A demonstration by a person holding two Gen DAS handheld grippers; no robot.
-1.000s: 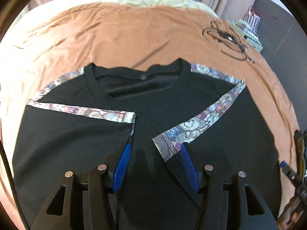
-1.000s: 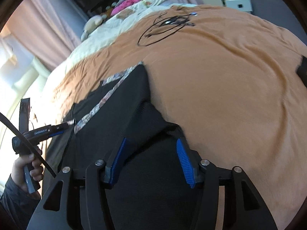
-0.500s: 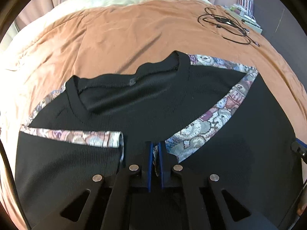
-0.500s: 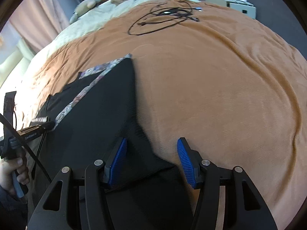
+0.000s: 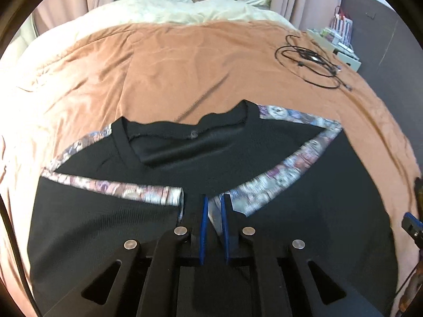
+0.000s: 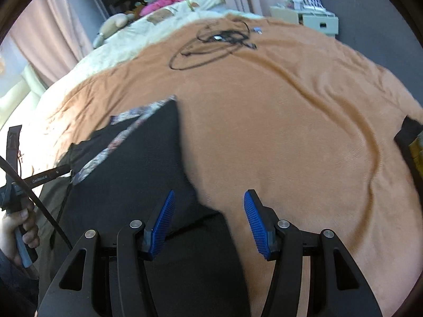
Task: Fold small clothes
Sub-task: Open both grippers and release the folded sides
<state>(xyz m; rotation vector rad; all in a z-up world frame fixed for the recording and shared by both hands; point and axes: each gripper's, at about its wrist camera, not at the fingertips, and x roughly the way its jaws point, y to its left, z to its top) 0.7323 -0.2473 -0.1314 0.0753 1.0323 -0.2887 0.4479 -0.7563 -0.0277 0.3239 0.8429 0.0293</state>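
Black knit with patterned sleeve bands, the shirt (image 5: 185,163) lies flat on the brown blanket (image 5: 185,74), sleeves folded inward. The left gripper (image 5: 213,211) has just closed, pinching the right sleeve's patterned cuff (image 5: 239,200); the right gripper (image 6: 208,211) hovers with jaws apart over the shirt's side edge, holding nothing. Soft, light and limp, the fabric will likely sag, so hems and cuffs look the best holds.

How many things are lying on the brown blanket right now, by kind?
Black shirt with patterned trim: 1
Black cable tangle: 1
Total: 2
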